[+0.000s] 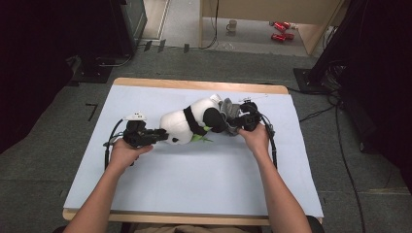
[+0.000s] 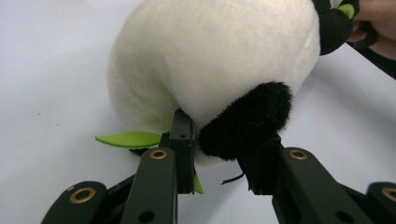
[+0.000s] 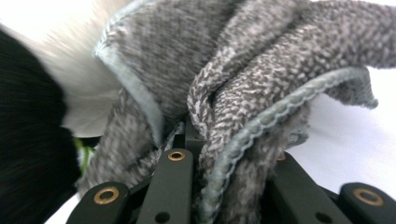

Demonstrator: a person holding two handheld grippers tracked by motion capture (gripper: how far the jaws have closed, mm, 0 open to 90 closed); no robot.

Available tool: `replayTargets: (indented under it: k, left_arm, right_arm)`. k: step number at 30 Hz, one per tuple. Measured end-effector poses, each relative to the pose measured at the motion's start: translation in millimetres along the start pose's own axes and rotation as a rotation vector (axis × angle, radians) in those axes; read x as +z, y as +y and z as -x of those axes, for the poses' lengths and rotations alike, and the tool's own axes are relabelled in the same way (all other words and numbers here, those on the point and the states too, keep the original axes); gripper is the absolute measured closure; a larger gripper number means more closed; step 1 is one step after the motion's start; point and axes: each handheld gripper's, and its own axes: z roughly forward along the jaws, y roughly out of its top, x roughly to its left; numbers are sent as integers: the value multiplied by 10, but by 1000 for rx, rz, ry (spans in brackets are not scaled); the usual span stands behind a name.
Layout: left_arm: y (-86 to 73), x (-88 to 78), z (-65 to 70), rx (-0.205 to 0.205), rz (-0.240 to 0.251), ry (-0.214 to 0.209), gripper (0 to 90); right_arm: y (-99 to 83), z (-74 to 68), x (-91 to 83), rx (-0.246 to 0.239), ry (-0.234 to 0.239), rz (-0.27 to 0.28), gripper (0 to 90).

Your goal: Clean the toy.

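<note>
Panda toy (image 1: pixel 187 124) lies on its side on the desk (image 1: pixel 194 174), stretched between the two hand-held grippers. Left hand-held gripper (image 1: pixel 158 136) has its jaws clamped on a black plush limb (image 2: pixel 245 121) at the toy's white end, a green felt leaf (image 2: pixel 128 138) just beside its left jaw. Right hand-held gripper (image 1: pixel 238 124) is closed on a bunched grey cloth (image 3: pixel 261 88), pressed against the toy's far end. Judged progress: the cloth is at the toy but still crumpled, neither spread nor wrapped. Covering or wiping looks barely begun; most work remains.
</note>
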Motion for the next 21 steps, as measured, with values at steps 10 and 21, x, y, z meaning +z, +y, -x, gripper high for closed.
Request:
replayTargets:
  k: [10,21]
  left_arm:
    - [39,-6,-1,-5,-7,5,687]
    - [63,-31,32,21,-25,17,611]
  right_arm:
    - [200,-363,-722,-41,51,190,811]
    - [215,-843,-538,-139,133,126,810]
